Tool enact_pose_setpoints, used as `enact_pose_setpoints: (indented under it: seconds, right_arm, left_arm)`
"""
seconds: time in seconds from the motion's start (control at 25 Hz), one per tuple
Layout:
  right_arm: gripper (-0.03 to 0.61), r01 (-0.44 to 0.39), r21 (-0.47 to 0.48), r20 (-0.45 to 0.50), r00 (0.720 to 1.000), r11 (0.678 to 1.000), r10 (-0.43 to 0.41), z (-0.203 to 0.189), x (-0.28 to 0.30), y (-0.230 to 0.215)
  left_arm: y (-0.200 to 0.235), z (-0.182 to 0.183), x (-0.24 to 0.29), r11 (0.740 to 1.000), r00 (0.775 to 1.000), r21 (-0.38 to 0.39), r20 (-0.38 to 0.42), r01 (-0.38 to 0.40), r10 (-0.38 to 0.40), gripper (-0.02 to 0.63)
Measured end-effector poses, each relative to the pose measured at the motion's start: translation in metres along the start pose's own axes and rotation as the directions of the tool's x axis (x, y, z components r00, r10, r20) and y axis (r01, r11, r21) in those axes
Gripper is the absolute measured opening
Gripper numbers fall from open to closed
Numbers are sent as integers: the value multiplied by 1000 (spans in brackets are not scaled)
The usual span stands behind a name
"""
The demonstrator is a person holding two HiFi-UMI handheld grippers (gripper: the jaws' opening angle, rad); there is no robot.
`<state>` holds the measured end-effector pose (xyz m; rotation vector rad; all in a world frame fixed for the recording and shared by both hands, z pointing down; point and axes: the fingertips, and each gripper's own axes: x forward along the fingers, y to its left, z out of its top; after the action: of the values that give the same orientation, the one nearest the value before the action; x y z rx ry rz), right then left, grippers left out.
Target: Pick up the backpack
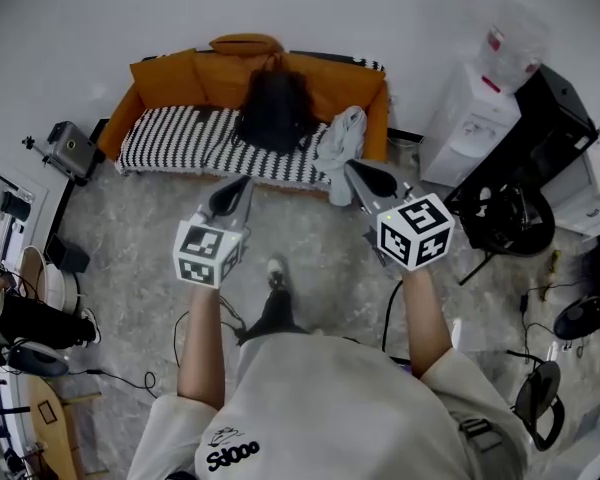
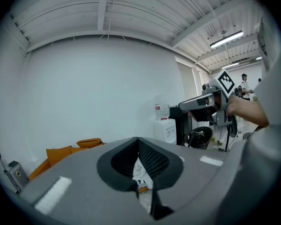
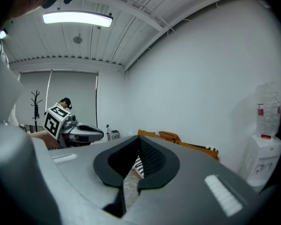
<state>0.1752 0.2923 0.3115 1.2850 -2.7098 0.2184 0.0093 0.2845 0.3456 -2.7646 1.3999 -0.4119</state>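
The black backpack [image 1: 275,108] stands upright on the orange sofa [image 1: 165,78], leaning on its back cushions above the striped seat cover [image 1: 180,138]. My left gripper [image 1: 245,181] is held out over the floor, short of the sofa's front edge, jaws shut and empty. My right gripper [image 1: 349,166] is level with it to the right, also shut and empty, its tip near a grey cloth [image 1: 340,143]. In the left gripper view my closed jaws hide the backpack; only the orange cushions [image 2: 61,153] show. The right gripper view shows the sofa [image 3: 178,139] past its shut jaws.
A white water dispenser [image 1: 470,118] and a black cabinet [image 1: 545,118] stand right of the sofa, with a black office chair [image 1: 505,218] before them. A small grey box [image 1: 72,148] sits left of the sofa. Cables [image 1: 190,328] trail over the marbled floor.
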Motion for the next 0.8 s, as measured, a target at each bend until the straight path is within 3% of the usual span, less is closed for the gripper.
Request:
enact_pose_setpoints:
  seconds: [0.2,0.52,0.8]
  right_arm:
    - [3,-8,-5,-11,1000,1000,8,-2,30,-16]
    - [3,-22,-13,-68,997,1000,21,0,117,-47]
    - [3,-14,-30,-68,998,999,12,36,211,-81]
  left_arm:
    - [22,-13,26,1000,1000,-4,-1,-1,1,9]
    - [97,-24,85,1000,1000,0,-10,-11,11,9]
    - [181,-13,145,1000,1000,-1,-5,-7,7,9]
